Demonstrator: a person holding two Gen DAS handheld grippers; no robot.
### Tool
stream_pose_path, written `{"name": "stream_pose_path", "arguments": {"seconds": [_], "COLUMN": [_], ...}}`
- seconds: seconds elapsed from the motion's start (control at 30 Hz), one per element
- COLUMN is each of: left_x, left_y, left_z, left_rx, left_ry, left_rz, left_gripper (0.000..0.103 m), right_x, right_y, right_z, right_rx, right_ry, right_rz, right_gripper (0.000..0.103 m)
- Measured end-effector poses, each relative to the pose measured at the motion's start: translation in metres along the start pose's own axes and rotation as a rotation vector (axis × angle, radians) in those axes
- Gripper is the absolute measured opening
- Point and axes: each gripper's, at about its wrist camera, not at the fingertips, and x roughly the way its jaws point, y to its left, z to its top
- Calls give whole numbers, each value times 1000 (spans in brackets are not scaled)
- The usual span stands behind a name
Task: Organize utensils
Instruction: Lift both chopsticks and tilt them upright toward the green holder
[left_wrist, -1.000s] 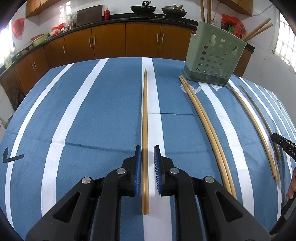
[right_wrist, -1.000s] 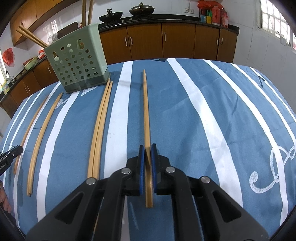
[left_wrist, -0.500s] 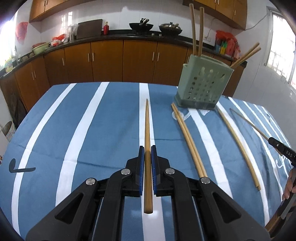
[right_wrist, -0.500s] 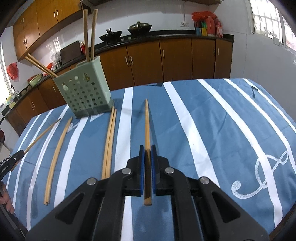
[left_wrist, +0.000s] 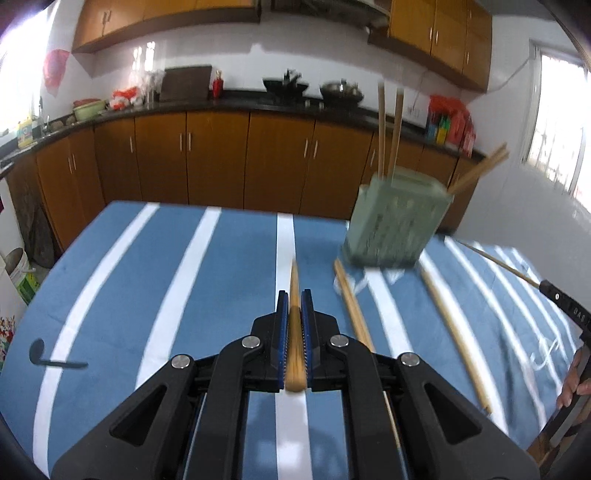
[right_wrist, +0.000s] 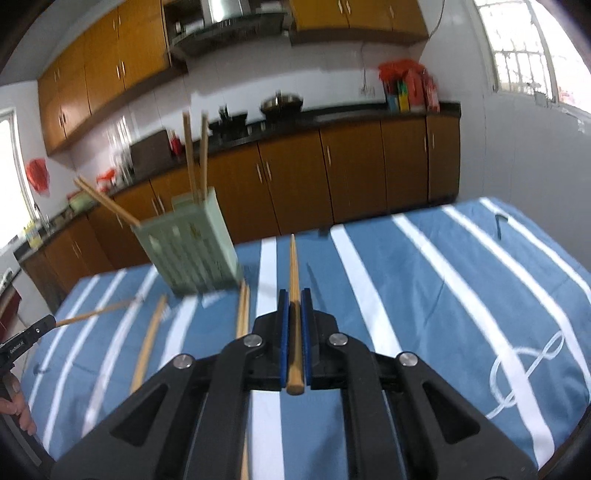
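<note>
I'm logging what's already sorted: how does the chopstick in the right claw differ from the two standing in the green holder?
The held chopstick is clamped in the right claw, pointing forward above the table; the holder's pair stands near upright, loose in the green holder. One alone versus two together. All look like plain light wood.

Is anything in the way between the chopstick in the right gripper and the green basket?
Nothing visible blocks it. The right gripper holds its chopstick raised above the striped tablecloth, and the green basket stands ahead to its left. The loose chopsticks lie flat on the cloth, below that path.
</note>
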Motion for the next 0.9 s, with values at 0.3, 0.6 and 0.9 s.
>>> {"name": "stream_pose_path", "arguments": {"seconds": [0.3,0.6,0.9], "left_x": [-11,-8,-15], "left_y": [-2,-4,-6], "left_z": [18,15,20], "left_rx": [-12,-5,-1], "left_ry": [-72,-55,-84], "left_rz": [-10,-8,-12], "left_gripper": [8,8,8], "right_x": [2,6,-15], "right_y": [2,3,6], "right_z": [9,9,27], "right_rx": [-16,5,3], "right_ry": [17,38,-59], "right_rz": [-14,-3,27], "right_gripper": [8,8,8]}}
